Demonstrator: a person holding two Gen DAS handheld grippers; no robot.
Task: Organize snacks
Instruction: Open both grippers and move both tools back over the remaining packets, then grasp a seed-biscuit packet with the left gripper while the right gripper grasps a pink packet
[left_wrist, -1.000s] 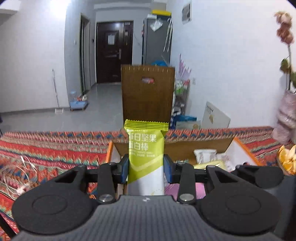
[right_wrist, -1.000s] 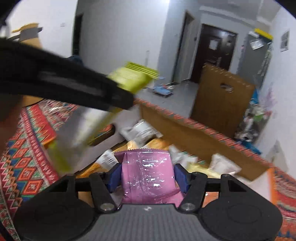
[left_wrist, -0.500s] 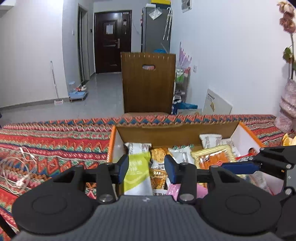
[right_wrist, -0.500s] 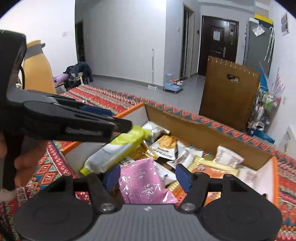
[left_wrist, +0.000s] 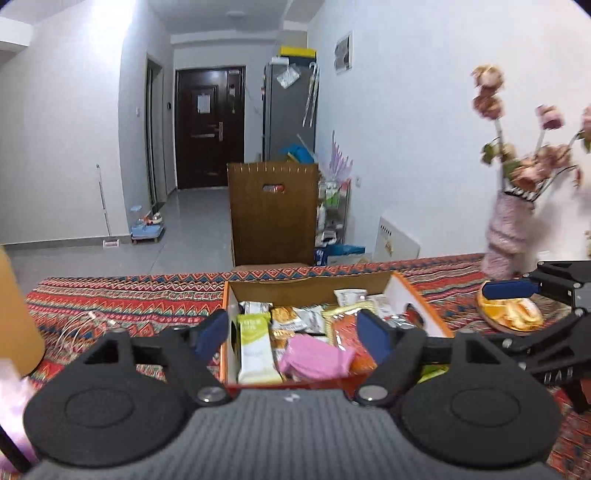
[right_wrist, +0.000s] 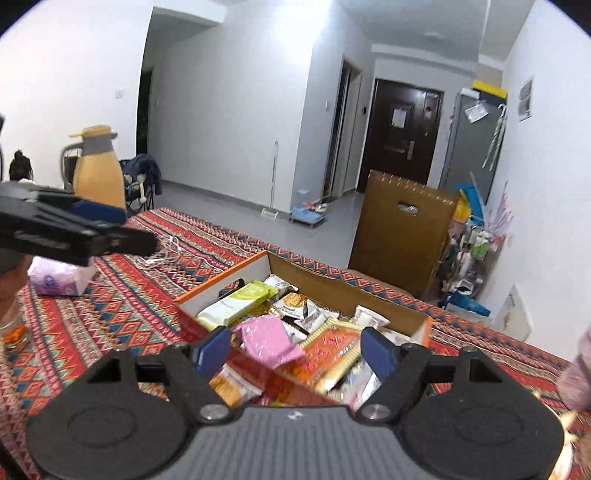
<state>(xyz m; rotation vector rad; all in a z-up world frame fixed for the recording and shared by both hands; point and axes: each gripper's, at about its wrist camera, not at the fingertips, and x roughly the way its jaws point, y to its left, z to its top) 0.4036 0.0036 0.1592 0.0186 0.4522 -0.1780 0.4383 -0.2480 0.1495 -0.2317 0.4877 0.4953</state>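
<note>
An orange-edged cardboard box (left_wrist: 421, 301) (right_wrist: 221, 286) on the patterned table holds several snack packets. The green bar (left_wrist: 256, 345) (right_wrist: 236, 304) lies along the box's left side. The pink packet (left_wrist: 314, 356) (right_wrist: 267, 339) rests on the other snacks in the middle. My left gripper (left_wrist: 291, 334) hangs above and behind the box, jaws opening, nothing between them; it also juts in at the left of the right wrist view. My right gripper (right_wrist: 291, 349) is drawn back over the near edge, jaws opening and empty; its blue-padded finger (left_wrist: 509, 289) shows at the right of the left wrist view.
A vase of dried flowers (left_wrist: 513, 229) and a plate of orange slices (left_wrist: 511, 314) stand right of the box. A yellow jug (right_wrist: 98, 170), a tissue pack (right_wrist: 59, 277), a white cable (left_wrist: 85, 325) and a glass (right_wrist: 13, 325) lie to the left. A brown board (left_wrist: 273, 214) stands behind the table.
Both grippers let go: the green bar and the pink packet now lie in the box. Both grippers opened wide and pulled back and up from the box.
</note>
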